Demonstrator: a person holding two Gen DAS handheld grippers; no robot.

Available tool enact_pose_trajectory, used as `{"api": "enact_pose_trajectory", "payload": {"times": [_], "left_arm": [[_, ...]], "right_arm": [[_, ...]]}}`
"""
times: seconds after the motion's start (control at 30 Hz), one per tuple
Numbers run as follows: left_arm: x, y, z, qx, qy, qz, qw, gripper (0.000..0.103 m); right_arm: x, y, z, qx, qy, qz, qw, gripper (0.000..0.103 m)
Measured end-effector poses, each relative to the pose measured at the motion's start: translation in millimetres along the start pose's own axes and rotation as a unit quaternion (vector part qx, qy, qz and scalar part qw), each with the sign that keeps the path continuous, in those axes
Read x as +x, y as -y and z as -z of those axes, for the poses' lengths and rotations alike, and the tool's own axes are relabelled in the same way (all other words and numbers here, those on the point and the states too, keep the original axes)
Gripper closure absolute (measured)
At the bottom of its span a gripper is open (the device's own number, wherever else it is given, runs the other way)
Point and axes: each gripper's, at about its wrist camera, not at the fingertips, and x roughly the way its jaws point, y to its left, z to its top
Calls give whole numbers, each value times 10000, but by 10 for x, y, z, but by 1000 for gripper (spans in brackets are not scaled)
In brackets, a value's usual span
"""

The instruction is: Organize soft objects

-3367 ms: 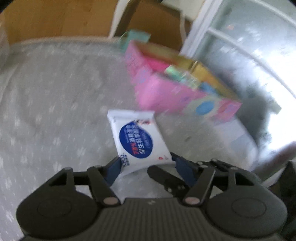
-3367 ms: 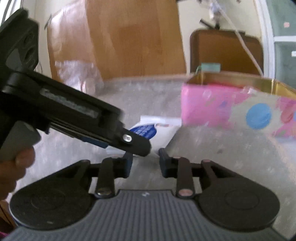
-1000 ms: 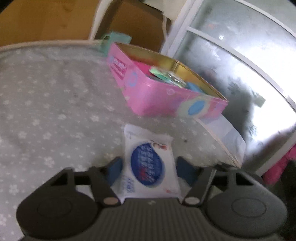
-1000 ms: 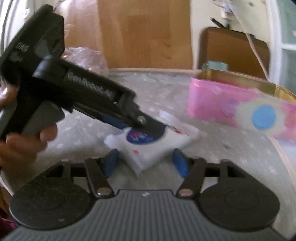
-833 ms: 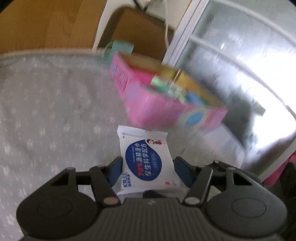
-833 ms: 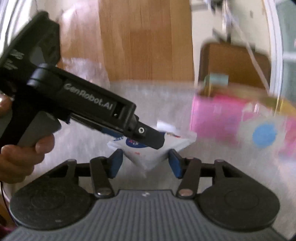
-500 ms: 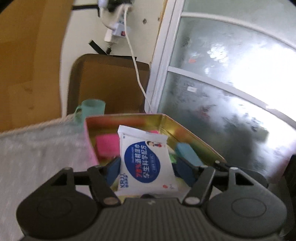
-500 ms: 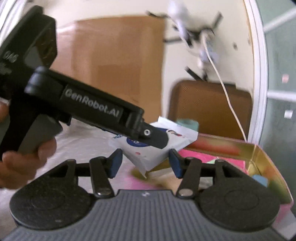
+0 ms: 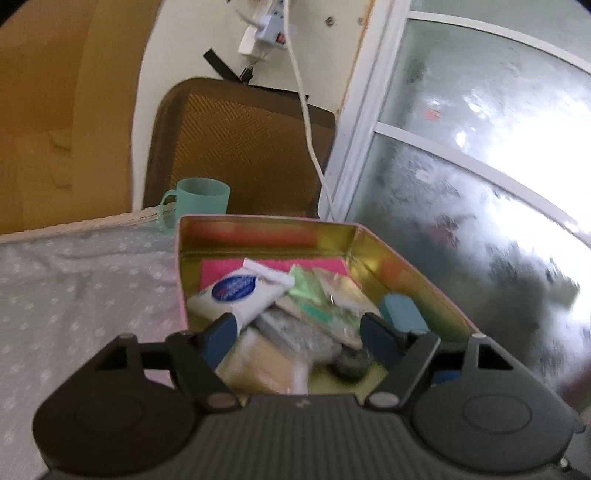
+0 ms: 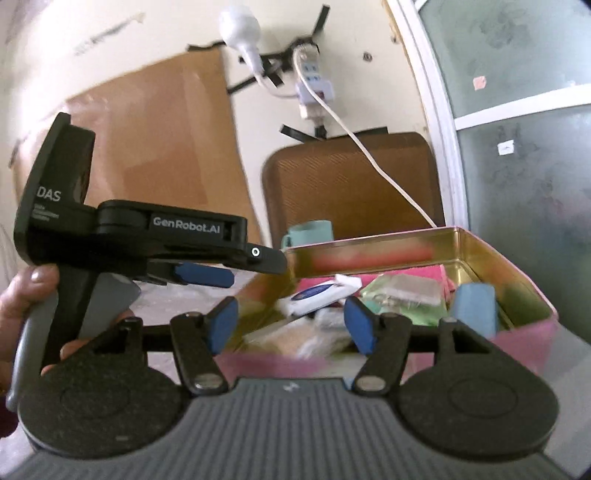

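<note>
Blue pads tip the fingers of both grippers, and both pairs stand spread with nothing between them. In the left wrist view, the left gripper (image 9: 299, 334) hangs over the near end of the pink tin (image 9: 413, 271), its jaws wide apart above the pile inside. In the right wrist view, the right gripper (image 10: 290, 326) sits just in front of the tin's (image 10: 524, 332) near wall, jaws likewise parted and empty; the left gripper (image 10: 218, 275) shows there from the side, held in a hand (image 10: 26, 314) at the tin's left edge.

The white wipes packet (image 9: 240, 295) with the blue oval label lies inside the tin, tilted, resting on top of the other soft things near the left wall, free of either gripper; the right wrist view shows it (image 10: 317, 297) in the same place. Just nearer than it lie a tan pad (image 9: 258, 360) and a grey blurred bundle (image 9: 299, 332). Beside it to the right are green-and-clear sachets (image 9: 321, 295), and a light blue block (image 9: 400, 310) leans by the right wall. Under them at the far end is a pink cloth (image 9: 221, 269).

The tin stands on a grey cloth with white flowers (image 9: 74, 280). Behind the tin's far corner is a teal mug (image 9: 199, 197), then a brown chair back (image 9: 240, 147), a white cable (image 9: 306, 122) hanging from a wall power strip (image 9: 264, 33), and frosted window panes (image 9: 480, 166) to the right.
</note>
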Motion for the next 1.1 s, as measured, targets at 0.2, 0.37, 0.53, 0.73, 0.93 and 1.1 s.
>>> {"api": "enact_pose_trajectory", "payload": {"times": [0.2,0.37,0.53,0.73,0.93,1.1], "left_arm": [[-649,313,310,402,-3,-421,9983,15],[-1043,462,545,494,9,-838,9953,5],[-1358,552,762,519,-44,-1153,9920,0],[-1656,602,966,472,22,-1620,9857,0],[-1882,752,1127,703,222,-2180,9732,0],[-1995,922,1176,832,322,-2256,9701,0]], "right_arm": [[-547,-154,213,430,82,199,9988,31],[-804,-143,316,1146,-243,266,9928,3],[-988,-303,295,1334,-493,209,9896,0],[-1263,-617,347,894,-467,405,9941,0],[-1533,-696,420,850,-238,767,9931,0],[-1717,-663,383,1006,-179,979,9899,0]]}}
